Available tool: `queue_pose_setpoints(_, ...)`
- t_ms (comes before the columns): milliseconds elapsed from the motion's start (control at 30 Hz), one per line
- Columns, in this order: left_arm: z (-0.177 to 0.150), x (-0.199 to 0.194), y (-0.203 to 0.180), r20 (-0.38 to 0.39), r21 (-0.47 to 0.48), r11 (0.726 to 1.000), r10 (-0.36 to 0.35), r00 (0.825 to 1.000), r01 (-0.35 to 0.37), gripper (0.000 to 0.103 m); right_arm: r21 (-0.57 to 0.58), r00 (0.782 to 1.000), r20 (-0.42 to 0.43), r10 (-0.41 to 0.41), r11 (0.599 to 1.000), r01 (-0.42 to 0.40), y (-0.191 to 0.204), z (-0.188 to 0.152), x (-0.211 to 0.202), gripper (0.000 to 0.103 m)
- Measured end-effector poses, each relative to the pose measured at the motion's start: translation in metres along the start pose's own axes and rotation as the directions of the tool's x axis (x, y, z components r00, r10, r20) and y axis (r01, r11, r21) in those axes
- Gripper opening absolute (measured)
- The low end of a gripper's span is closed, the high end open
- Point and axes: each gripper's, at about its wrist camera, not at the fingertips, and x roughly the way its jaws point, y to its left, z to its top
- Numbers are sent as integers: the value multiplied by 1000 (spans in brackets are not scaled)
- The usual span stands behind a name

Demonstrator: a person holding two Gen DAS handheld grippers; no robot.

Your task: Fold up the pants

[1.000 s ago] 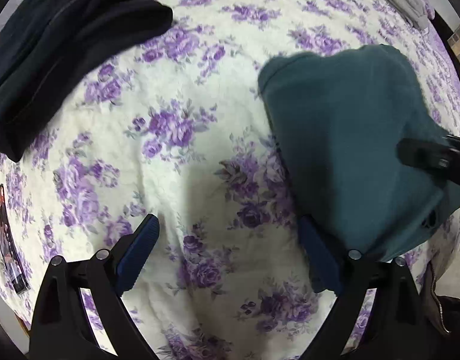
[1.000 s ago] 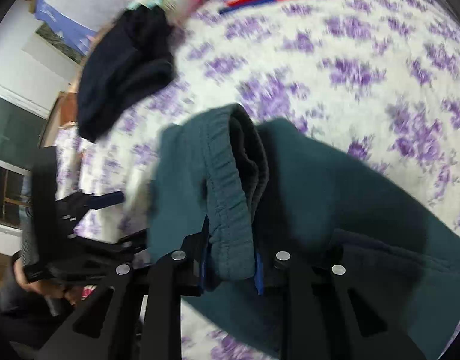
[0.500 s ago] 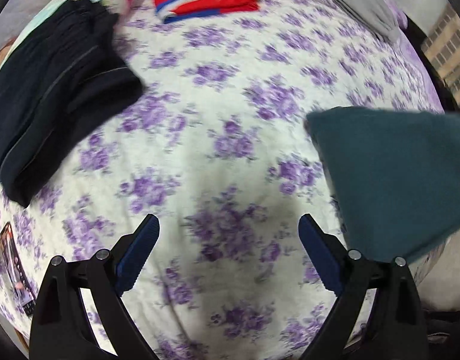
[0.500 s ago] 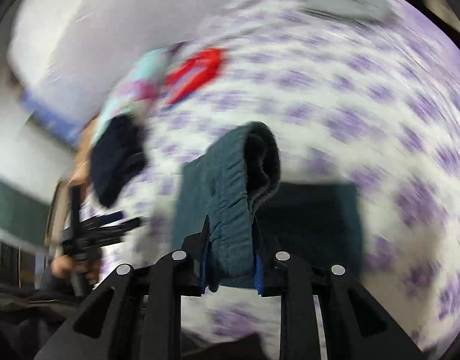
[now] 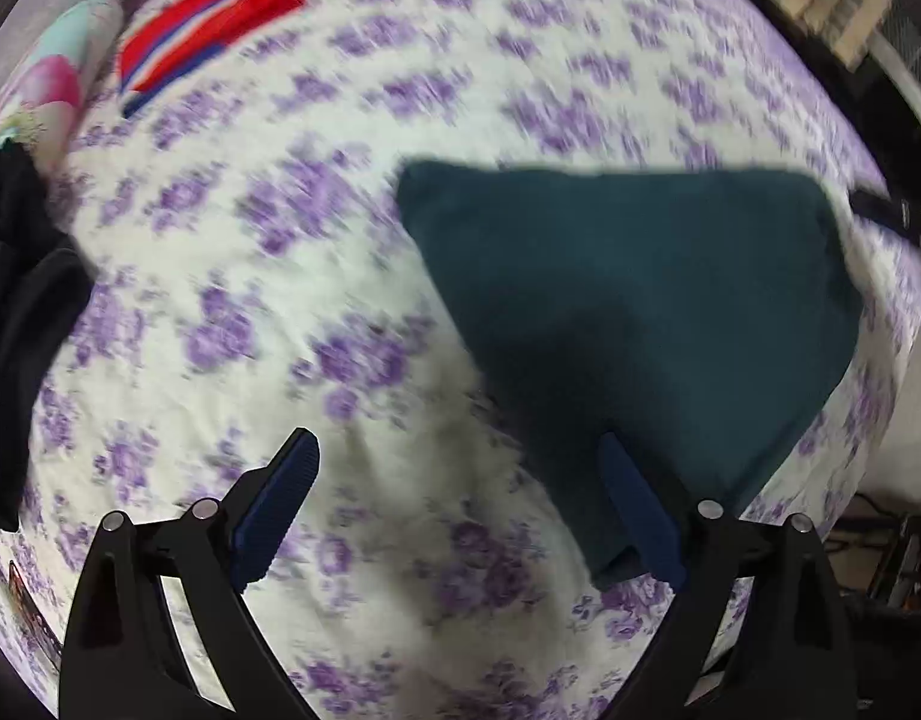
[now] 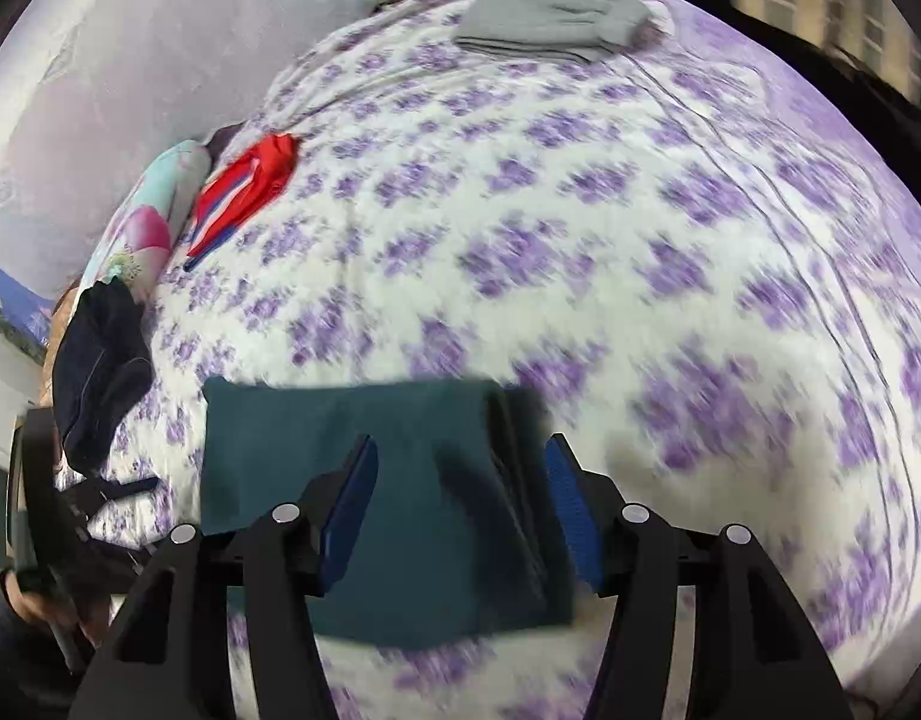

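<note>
right wrist view: folded teal pants [image 6: 364,468] lying flat on the bed [image 6: 640,252] at six o'clock, a neat rectangle with the stacked fold edges along its right side. right claw [image 6: 460,504] poised just over the pants, jaws just been opening and now spread, blue pads clear of the cloth on both sides, fabric below the gap but not pinched. released, then.

left wrist view: same teal pants [image 5: 640,312] filling the three o'clock half, lower corner reaching down beside the right pad. left claw [image 5: 460,510] wide apart, nothing between the pads but purple-flowered bedspread [image 5: 352,228]; right finger overlapping the edge of the pants in the picture, contact impossible to tell through the blur.

farther out on the bed: red garment with blue and white stripes [image 6: 244,186] at ten o'clock in the right wrist view, touching a pastel pillow [image 6: 154,216] to its left. dark navy clothing [image 6: 100,372] heaped at nine o'clock by the bed's edge. grey folded garment [image 6: 550,6] at twelve o'clock near the far edge. person's hand [image 6: 34,606] at eight o'clock, gripping the handle of the other tool.
</note>
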Motion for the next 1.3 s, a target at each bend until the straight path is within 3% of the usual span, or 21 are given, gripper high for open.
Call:
queue_pose_setpoints(100,-7,12,-8,-42,20,1000,24,999,-23,91,-64,983,-71,-169,984,164,-6,9,45,56)
queue_pose_setpoints(200,-20,18,-7,-74,3,1000,5,997,-5,92,95,990,-89,-109,989,118,-38,8,68,65)
queue_pose_setpoints(300,-29,14,-5,-75,-1,1000,-18,997,18,92,60,990,-60,-126,990,129,-25,5,53,67)
queue_pose_setpoints(367,-33,10,-8,-88,61,997,-41,995,46,92,67,996,-52,-67,995,71,-26,-4,37,69)
queue_pose_setpoints(433,-39,3,-4,-94,91,991,-90,992,99,92,134,999,-50,-21,991,27,-39,-14,23,79)
queue_pose_setpoints(533,-36,-9,17,-48,11,981,-195,980,195,92,228,991,-77,106,970,-86,-57,-31,20,83)
queue_pose_setpoints(633,-19,-5,38,-34,-118,960,-260,965,254,92,263,987,-72,140,958,-117,-57,-39,24,83)
queue_pose_setpoints(800,12,9,33,-34,-173,929,-337,941,326,90,234,988,-53,142,964,-126,-41,-38,33,83)
queue_pose_setpoints(967,30,35,9,-109,-159,958,-257,960,238,87,152,988,-115,104,985,-86,-24,-37,52,82)
queue_pose_setpoints(1067,32,36,-1,-102,-157,967,-219,970,201,87,76,989,-139,58,996,-47,-12,-40,55,80)
queue_pose_setpoints(1133,35,34,-10,-97,-143,973,-193,976,179,76,57,986,-164,39,998,-30,-9,-40,55,67)
queue_pose_setpoints(1200,37,28,-17,-83,-109,980,-176,981,167,56,40,982,-189,25,999,-17,-8,-39,55,41)
queue_pose_setpoints(1233,39,24,-21,-79,-96,985,-153,985,145,52,46,979,-200,44,998,-35,-8,-36,54,34)
queue_pose_setpoints(1300,42,16,-25,-71,-73,994,-88,994,83,27,32,978,-203,50,999,-44,-3,-34,49,27)
